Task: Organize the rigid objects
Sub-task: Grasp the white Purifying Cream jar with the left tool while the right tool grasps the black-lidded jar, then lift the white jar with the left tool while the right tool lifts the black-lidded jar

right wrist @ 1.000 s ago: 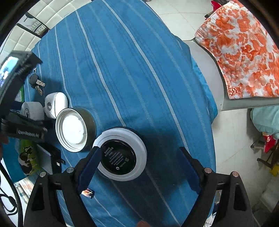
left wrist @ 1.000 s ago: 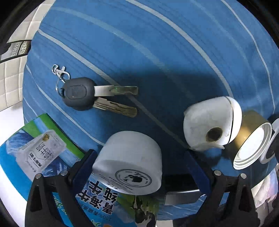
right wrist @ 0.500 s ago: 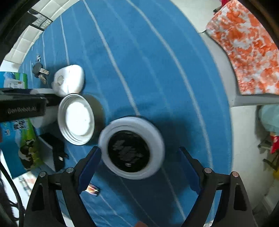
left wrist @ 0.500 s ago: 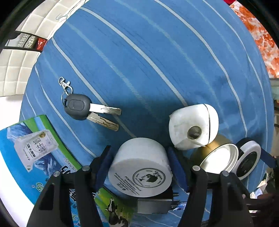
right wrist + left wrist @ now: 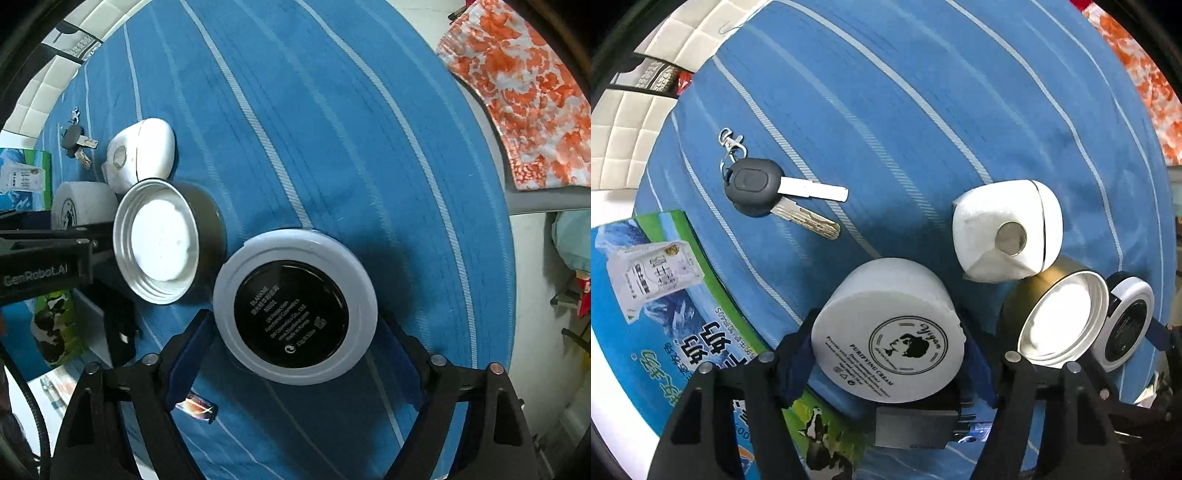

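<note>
My left gripper (image 5: pixel 888 354) is shut on a white cream jar (image 5: pixel 886 328) with its printed bottom facing the camera; the jar also shows in the right wrist view (image 5: pixel 77 206). My right gripper (image 5: pixel 291 343) is shut on a round compact (image 5: pixel 295 306) with a white rim and a black centre, which also shows in the left wrist view (image 5: pixel 1126 325). Between them lies a gold jar (image 5: pixel 170 236) with a white inside. A white rounded case (image 5: pixel 1008 236) lies behind it. All rest on or just above the blue striped cloth (image 5: pixel 923 110).
A black car key with two metal keys (image 5: pixel 768 192) lies on the cloth at the left. A blue-green milk carton (image 5: pixel 665 295) and a black charger plug (image 5: pixel 916 424) lie near the front. An orange patterned cloth (image 5: pixel 517 92) lies off to the right. A small wrapped item (image 5: pixel 195 406) lies by the right gripper.
The left gripper has closed on the white jar and drawn back with it. The right gripper has closed on the compact, which now looks larger and nearer between the fingers.
</note>
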`<action>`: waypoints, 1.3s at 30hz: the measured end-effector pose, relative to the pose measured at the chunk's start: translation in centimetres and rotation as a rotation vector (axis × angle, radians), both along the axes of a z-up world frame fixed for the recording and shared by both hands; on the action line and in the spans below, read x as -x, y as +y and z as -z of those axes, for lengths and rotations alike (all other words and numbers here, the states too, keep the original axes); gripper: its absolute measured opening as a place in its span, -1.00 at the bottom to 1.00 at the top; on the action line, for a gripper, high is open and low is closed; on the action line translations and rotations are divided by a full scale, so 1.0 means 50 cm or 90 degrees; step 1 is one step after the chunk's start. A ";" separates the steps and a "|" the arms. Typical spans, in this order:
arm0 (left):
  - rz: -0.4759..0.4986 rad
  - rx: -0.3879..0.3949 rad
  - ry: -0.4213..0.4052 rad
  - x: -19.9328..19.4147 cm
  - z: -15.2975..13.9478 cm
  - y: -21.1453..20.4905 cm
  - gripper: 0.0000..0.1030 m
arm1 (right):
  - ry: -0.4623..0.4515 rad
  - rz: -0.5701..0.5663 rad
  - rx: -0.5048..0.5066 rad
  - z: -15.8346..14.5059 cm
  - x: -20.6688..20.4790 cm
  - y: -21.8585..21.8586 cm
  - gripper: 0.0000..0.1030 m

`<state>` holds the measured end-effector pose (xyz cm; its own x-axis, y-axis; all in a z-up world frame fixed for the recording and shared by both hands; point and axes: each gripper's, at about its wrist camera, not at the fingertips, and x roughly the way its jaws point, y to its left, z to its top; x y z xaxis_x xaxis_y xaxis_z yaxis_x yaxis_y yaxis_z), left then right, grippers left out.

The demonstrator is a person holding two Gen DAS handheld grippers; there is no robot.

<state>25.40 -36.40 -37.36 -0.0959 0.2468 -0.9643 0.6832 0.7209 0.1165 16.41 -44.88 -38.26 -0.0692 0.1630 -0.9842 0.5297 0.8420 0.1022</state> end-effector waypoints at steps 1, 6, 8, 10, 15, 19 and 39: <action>-0.004 0.005 -0.006 0.005 -0.004 -0.001 0.32 | -0.002 -0.002 0.009 -0.002 -0.001 -0.001 0.49; -0.009 0.021 -0.028 -0.016 -0.022 0.032 0.31 | -0.005 -0.010 0.018 -0.008 -0.001 0.007 0.47; -0.011 0.032 -0.042 -0.007 -0.035 0.056 0.30 | -0.004 -0.017 0.020 -0.012 0.006 0.009 0.46; -0.017 0.046 -0.048 -0.006 -0.053 0.064 0.29 | -0.007 -0.020 0.021 -0.020 0.015 0.013 0.46; 0.002 0.046 -0.008 0.031 -0.052 0.074 0.29 | -0.014 -0.020 0.021 -0.036 0.032 0.020 0.45; -0.022 0.047 0.014 0.043 -0.024 0.086 0.30 | -0.008 0.000 -0.001 -0.024 0.036 0.016 0.45; -0.021 0.105 -0.063 0.091 -0.128 0.112 0.27 | -0.017 -0.035 0.010 -0.059 0.039 0.029 -0.25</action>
